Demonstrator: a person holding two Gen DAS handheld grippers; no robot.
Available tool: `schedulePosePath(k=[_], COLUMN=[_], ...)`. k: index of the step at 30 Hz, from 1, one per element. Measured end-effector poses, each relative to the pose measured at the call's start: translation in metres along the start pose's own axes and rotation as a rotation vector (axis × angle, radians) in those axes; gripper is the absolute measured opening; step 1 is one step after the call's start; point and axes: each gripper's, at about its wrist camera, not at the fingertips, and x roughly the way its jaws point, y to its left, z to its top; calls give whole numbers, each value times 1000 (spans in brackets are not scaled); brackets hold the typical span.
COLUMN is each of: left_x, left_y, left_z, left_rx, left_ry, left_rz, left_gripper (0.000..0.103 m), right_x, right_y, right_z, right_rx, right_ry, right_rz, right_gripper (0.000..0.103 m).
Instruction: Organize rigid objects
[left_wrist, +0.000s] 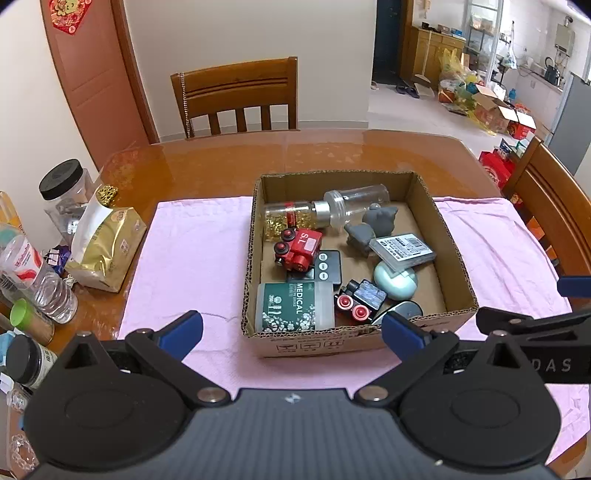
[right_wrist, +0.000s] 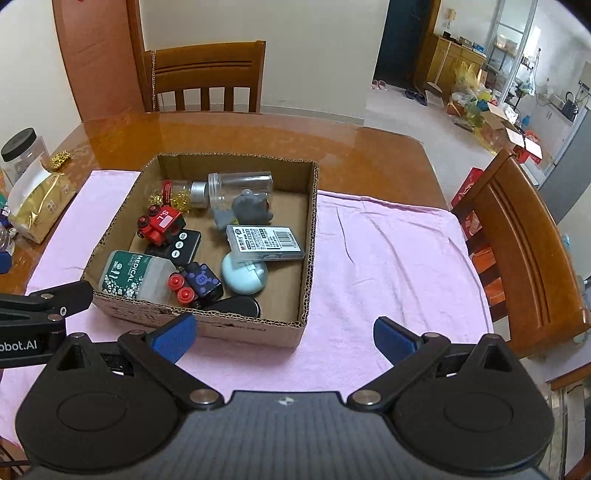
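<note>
An open cardboard box (left_wrist: 456, 258) (right_wrist: 312, 229) stands on a pink cloth (left_wrist: 184, 266) (right_wrist: 388, 266). It holds several rigid objects: a red toy train (left_wrist: 301, 249) (right_wrist: 160, 221), a green MEDICAL container (left_wrist: 291, 306) (right_wrist: 129, 275), a clear jar (left_wrist: 358, 205) (right_wrist: 240, 186), a grey figure (left_wrist: 380, 219) (right_wrist: 251, 206), a small plastic case (left_wrist: 402, 249) (right_wrist: 267, 242), a pale blue case (left_wrist: 395, 282) (right_wrist: 243, 275) and a black toy car (left_wrist: 360, 301) (right_wrist: 197, 282). My left gripper (left_wrist: 291, 330) is open and empty before the box's near wall. My right gripper (right_wrist: 284, 332) is open and empty near the box's right front corner.
Jars, a water bottle (left_wrist: 37, 277) and a gold bag (left_wrist: 107, 247) (right_wrist: 40, 201) crowd the table's left edge. Wooden chairs stand behind (left_wrist: 236, 96) (right_wrist: 207, 74) and to the right (right_wrist: 524, 251). The right gripper's arm shows at the right of the left wrist view (left_wrist: 535, 328).
</note>
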Motion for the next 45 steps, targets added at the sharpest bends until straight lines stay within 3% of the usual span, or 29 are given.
schedulePosePath(k=[45], left_x=[-1], left_y=[1], left_z=[0], left_rx=[-22], left_ry=[21], left_rz=[24], left_gripper=[102], right_x=[-2], right_y=[1], right_z=[2], right_rx=[7], right_ry=[-10], right_rz=[-1], right_gripper=[103])
